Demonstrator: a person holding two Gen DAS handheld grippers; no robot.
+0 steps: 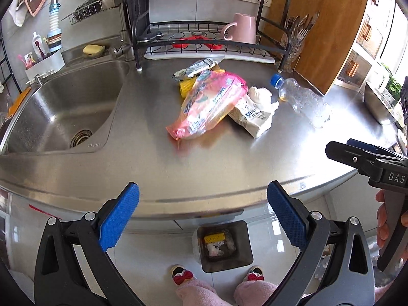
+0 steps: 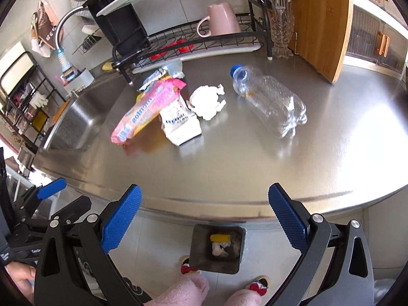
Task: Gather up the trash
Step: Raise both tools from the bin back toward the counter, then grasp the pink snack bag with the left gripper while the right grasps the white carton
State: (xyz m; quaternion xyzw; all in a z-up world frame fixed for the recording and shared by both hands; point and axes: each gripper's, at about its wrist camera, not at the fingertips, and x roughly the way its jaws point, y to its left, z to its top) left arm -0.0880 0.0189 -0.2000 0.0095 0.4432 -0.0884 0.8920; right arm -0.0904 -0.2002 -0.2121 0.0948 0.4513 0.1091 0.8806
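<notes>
Stainless steel countertop (image 1: 204,163) holds the trash pile mid-counter: pink crinkly plastic snack bag (image 1: 209,104) lying over a white printed paper carton (image 1: 251,117), yellow corn cob piece (image 1: 185,88) and silver foil wrapper (image 1: 196,67) behind it, crumpled white tissue (image 1: 262,97) just right of the carton. Clear plastic bottle with blue cap (image 1: 301,99) lies on its side further right, apart from the pile. Left gripper (image 1: 202,216), blue pads spread wide, nothing held, hovers at the counter's front edge. Right gripper (image 2: 205,216) same: wide apart, empty, short of the counter edge. Dark square trash bin (image 1: 224,246) on the floor below, between the pads, with a corn piece and tissue inside. Steel sink (image 1: 66,107) to the left, black wire dish rack (image 1: 209,46) with upside-down pink mug (image 1: 242,29) behind the pile, wooden cutting board (image 1: 321,25) leaning at right back. Nothing blocks the path to the pile.
</notes>
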